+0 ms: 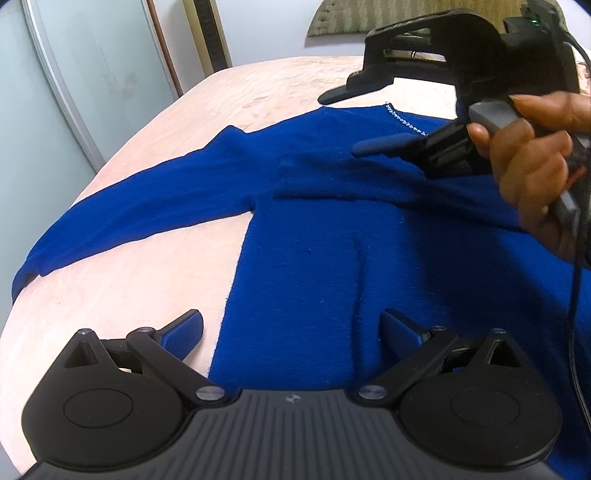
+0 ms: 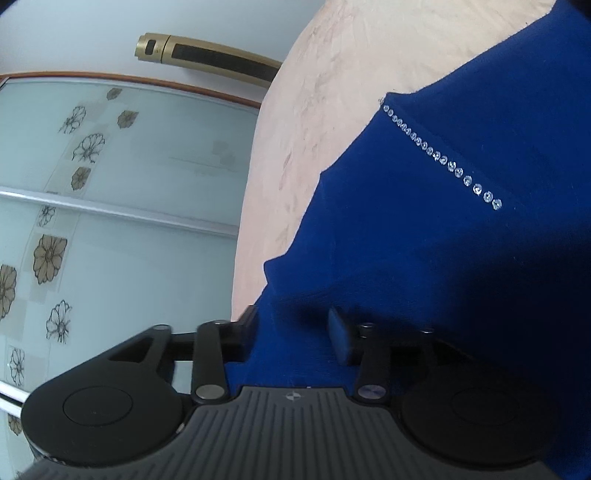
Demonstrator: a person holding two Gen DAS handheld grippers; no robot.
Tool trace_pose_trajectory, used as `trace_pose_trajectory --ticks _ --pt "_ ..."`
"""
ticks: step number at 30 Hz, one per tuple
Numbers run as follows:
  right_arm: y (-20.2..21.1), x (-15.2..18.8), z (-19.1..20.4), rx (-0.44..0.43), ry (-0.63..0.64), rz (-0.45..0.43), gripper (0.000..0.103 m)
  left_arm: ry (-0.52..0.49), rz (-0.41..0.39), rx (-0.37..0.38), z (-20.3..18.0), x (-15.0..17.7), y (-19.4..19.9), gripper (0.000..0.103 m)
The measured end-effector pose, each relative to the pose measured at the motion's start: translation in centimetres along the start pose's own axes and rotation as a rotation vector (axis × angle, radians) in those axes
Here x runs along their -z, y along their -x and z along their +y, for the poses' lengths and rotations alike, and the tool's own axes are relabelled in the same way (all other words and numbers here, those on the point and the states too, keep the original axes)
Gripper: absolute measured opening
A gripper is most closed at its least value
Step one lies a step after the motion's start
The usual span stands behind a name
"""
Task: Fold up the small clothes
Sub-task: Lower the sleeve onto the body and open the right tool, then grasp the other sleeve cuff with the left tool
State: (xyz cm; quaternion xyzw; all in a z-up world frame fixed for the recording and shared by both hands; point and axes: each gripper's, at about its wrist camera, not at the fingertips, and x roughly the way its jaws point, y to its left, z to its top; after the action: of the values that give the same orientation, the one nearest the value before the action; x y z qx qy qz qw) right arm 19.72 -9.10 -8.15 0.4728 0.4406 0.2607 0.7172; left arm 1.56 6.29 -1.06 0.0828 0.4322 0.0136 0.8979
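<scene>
One sleeve (image 1: 122, 206) stretched long toward the left tongs' (image 1: 291, 332) side; they gaped empty, while the right tongs (image 2: 295, 325) stood released around the sweater's (image 1: 332, 258) folded cloth.

A wide bed covered in a pale pink, faintly leaf-patterned bedspread (image 1: 280, 85) fills the room's middle. Beside it stands a frosted-glass sliding wardrobe door (image 2: 122, 177) with silver rails, a brown wooden frame and printed brown and outlined flowers. The wall (image 1: 266, 26) is plain pale lilac-white. A gold-and-black upright post (image 2: 210, 59), perhaps a bed-frame part, rises by the wall. Daylight is soft and even.
</scene>
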Motion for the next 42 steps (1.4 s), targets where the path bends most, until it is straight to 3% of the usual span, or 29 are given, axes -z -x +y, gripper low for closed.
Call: trace_pose_trajectory --ticks 4,6,8,13,16,18,20,22,27,30,35,42 --pt "0.1 0.3 0.4 -0.002 0.039 0.018 0.056 0.004 0.002 -0.002 0.0 0.0 0.1 0.103" --pt "-0.2 0.2 0.2 0.043 0.037 0.033 0.069 0.002 0.001 -0.004 0.0 -0.1 0.1 0.103" --pt "-0.5 0.3 -0.3 0.095 0.033 0.037 0.068 -0.002 -0.002 -0.007 0.0 0.0 0.2 0.103" --pt "0.2 0.9 0.3 0.050 0.060 0.037 0.071 0.004 -0.002 -0.009 0.3 -0.1 0.1 0.103" --pt "0.4 1.3 0.7 0.100 0.124 0.050 0.080 0.009 -0.019 -0.017 0.6 -0.3 0.2 0.103" --pt "0.6 1.7 0.8 0.170 0.165 0.051 0.076 0.015 -0.043 -0.042 1.4 -0.5 0.4 0.103" --pt "1.5 2.4 1.8 0.191 0.222 0.041 0.078 0.030 -0.068 -0.096 2.6 -0.9 0.4 0.103" --pt "2.7 3.7 3.6 0.232 0.355 0.015 0.078 0.067 -0.075 -0.149 4.6 -1.2 0.0 0.103" --pt "5.6 8.3 7.1 0.438 0.737 -0.116 0.081 0.269 -0.027 -0.206 11.6 -1.3 -2.1 0.103" --pt "6.6 10.3 7.4 0.538 0.881 -0.156 0.084 0.417 -0.011 -0.235 15.7 -0.8 -3.3 0.103" --pt "7.7 11.7 6.2 0.538 0.883 -0.143 0.087 0.655 -0.025 -0.206 22.5 0.5 -4.8 0.103" --pt "7.6 11.9 4.8 0.545 0.817 -0.127 0.087 0.982 -0.117 -0.027 29.7 1.9 -5.8 0.103"
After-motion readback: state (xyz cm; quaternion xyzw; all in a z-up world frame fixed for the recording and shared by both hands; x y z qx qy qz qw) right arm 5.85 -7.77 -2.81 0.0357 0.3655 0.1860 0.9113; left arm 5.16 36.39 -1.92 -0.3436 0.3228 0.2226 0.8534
